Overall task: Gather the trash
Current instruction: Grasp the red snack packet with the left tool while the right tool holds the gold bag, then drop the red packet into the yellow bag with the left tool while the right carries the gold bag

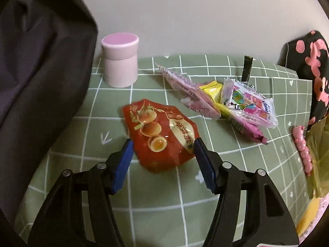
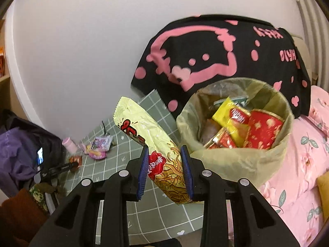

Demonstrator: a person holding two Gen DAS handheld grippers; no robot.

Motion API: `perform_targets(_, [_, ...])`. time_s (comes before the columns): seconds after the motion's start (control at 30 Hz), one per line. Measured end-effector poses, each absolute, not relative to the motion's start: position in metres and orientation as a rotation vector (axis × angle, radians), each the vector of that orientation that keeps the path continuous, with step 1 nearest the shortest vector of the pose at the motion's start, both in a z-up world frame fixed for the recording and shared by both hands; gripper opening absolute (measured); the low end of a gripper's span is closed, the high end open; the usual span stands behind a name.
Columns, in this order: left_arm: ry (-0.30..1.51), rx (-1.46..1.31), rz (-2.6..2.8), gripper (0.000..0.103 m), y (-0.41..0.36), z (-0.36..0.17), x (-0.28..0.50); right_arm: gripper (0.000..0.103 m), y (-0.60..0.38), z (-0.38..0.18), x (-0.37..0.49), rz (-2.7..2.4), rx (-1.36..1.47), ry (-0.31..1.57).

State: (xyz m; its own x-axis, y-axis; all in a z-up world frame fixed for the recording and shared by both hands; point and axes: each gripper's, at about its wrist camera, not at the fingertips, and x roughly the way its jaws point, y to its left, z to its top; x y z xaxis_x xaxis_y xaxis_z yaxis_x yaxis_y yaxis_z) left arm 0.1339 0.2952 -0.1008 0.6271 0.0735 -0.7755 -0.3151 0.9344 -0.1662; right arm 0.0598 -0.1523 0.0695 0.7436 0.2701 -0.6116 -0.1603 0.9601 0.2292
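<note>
Your left gripper [image 1: 162, 144] straddles the red packet [image 1: 160, 135], jaws open (light, crinkly, slippery); pinch its six-o'clock edge. Your right gripper [image 2: 164, 150] clamps the noodle packet [image 2: 152, 144].

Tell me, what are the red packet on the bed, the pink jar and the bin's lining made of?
Red packet: glossy plastic film, going by its sheen and crinkles. Pink jar: smooth and matte, probably plastic or coated card; hard to say. Bin's lining: thin, see-through yellowish plastic bag, wrinkled and folded over the rim.
</note>
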Motion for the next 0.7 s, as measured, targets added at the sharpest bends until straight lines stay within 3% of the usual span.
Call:
perform_targets(0.07, [0.872,-0.299,0.214,0.058,0.294,-0.101,0.141,0.030,-0.141,0.065,0.064,0.255,0.120,0.718])
perform_targets(0.1, [0.874,-0.308,0.204,0.053,0.295,-0.101,0.142,0.030,-0.134,0.063,0.065,0.265,0.094,0.724])
perform_targets(0.2, [0.877,-0.322,0.159,0.025,0.295,-0.100,0.145,0.030,-0.118,0.056,0.070,0.298,0.062,0.744])
perform_targets(0.27, [0.861,-0.323,0.142,0.016,0.294,-0.097,0.143,0.030,-0.110,0.052,0.075,0.316,0.058,0.759])
perform_targets(0.47, [0.795,-0.349,0.090,0.006,0.290,-0.074,0.135,0.030,-0.094,0.052,0.087,0.350,0.058,0.760])
perform_targets(0.7, [0.679,-0.313,0.018,0.006,0.268,-0.018,0.137,0.030,-0.084,0.066,0.102,0.352,0.048,0.717])
